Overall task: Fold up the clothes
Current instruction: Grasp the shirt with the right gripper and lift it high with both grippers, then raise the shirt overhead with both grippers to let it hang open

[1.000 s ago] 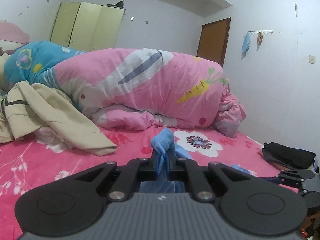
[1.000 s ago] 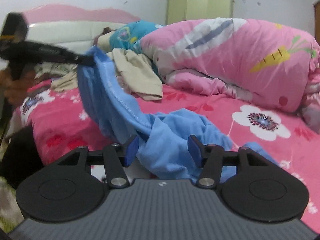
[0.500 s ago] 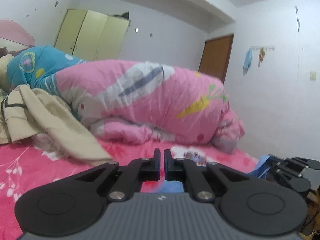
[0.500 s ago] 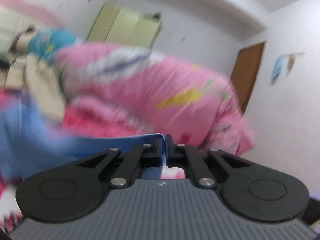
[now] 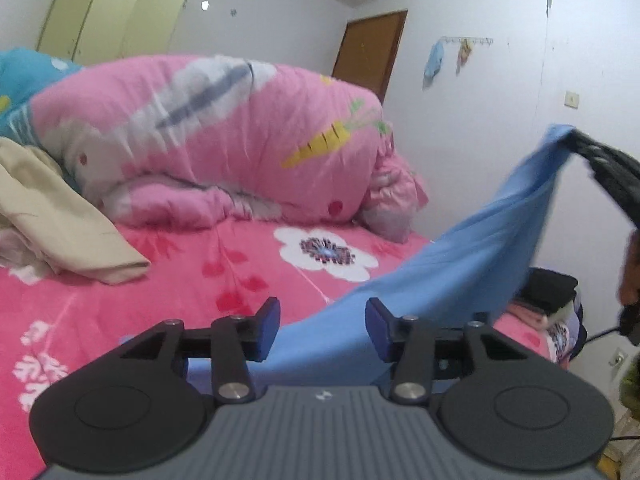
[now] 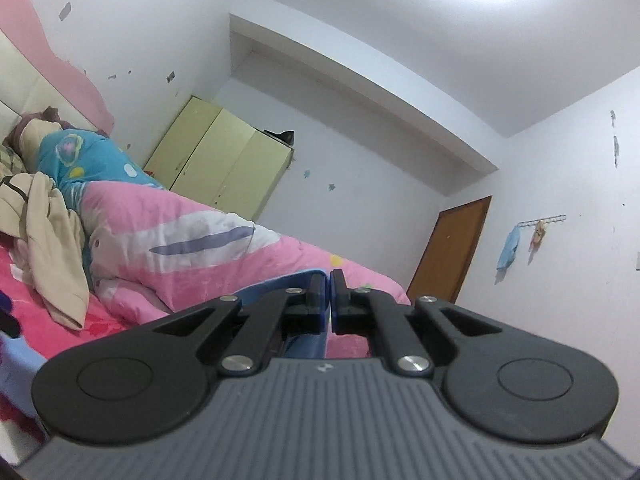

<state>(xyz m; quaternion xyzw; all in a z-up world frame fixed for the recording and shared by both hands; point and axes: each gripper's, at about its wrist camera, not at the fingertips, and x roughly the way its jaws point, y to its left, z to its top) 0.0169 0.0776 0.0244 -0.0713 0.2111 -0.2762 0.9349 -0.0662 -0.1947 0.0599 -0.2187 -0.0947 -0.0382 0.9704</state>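
Note:
A light blue garment [image 5: 460, 264] stretches from the low centre of the left wrist view up to the right. My right gripper [image 5: 576, 142] pinches its top corner high above the pink bed sheet [image 5: 180, 280]. My left gripper [image 5: 322, 322] is open, and the cloth lies across the gap between its fingers without being clamped. In the right wrist view my right gripper [image 6: 331, 294] is shut on the blue garment [image 6: 280, 284], which shows as a band behind and below the jaws. That camera is tilted up toward the ceiling.
A rolled pink quilt [image 5: 224, 136] lies across the far side of the bed. A beige garment [image 5: 52, 220] is heaped at the left. Dark folded clothes [image 5: 550, 290] sit at the bed's right corner. A yellow wardrobe [image 5: 108, 12] and a brown door [image 5: 370, 54] stand behind.
My left gripper opened and let go of the blue garment. My right gripper, which shut on the cloth earlier, lifted its corner high and to the right and tilted upward.

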